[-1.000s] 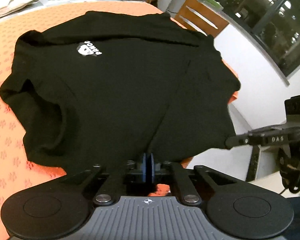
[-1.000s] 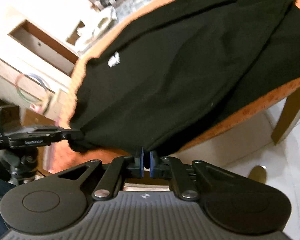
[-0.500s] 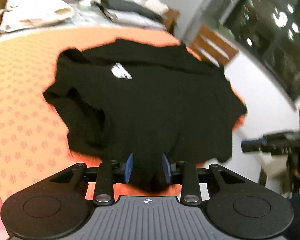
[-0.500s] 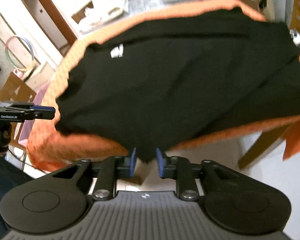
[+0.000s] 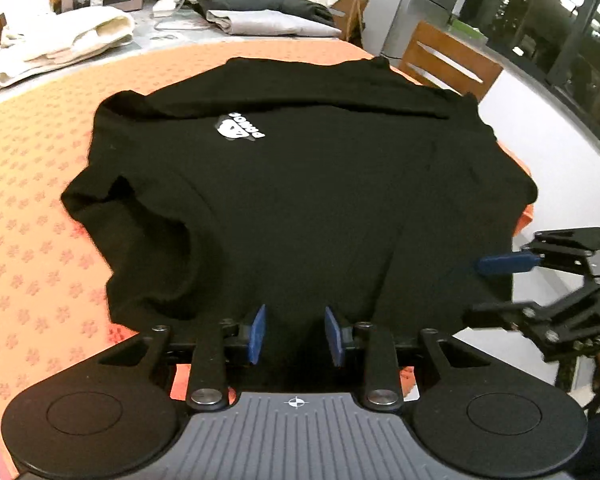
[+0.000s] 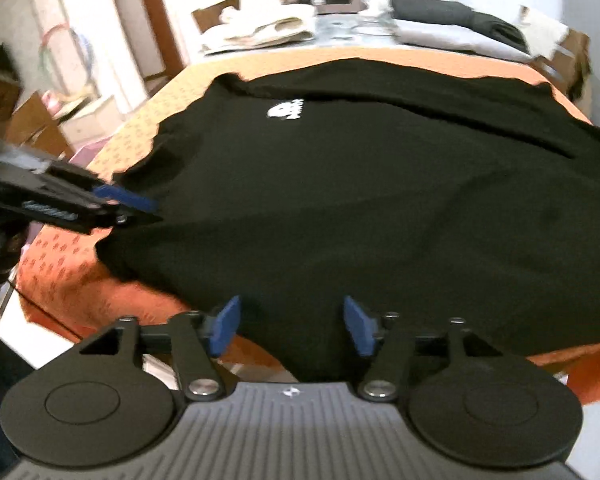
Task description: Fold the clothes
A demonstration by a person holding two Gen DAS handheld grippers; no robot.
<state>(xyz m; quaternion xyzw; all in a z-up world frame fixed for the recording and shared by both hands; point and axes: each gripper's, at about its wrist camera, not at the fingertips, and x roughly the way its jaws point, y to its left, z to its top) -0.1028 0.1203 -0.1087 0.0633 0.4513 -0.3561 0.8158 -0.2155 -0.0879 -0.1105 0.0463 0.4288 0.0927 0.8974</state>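
The left fingers (image 5: 295,335) stand partly apart, blue pads to either side of the near hem of the black shirt (image 5: 300,208); cloth lies in the gap, but the pads do not press on it. They opened within the last second and have held about this width since. The right fingers (image 6: 293,325) stand wider, and have just been opening; the hem runs between their pads too, with clear space on both sides, so nothing is held.

In the left wrist view the right fingers show at the right edge, off the desk's side by the shirt's near corner. In the right wrist view the left fingers show at the left, one blue pad just at the shirt's edge.

The shirt lies spread flat on the desk's orange cloth (image 5: 28,184), front up, with a small white logo (image 5: 238,130) on the chest. A sleeve (image 5: 112,208) is bunched at its left side, and the near hem reaches the desk's front edge.

At the desk's far end lie a cream pile (image 5: 60,40) and a stack of dark and grey folded clothes (image 5: 268,14). A wooden chair (image 5: 450,64) stands to the right, beside a dark window (image 5: 560,20)
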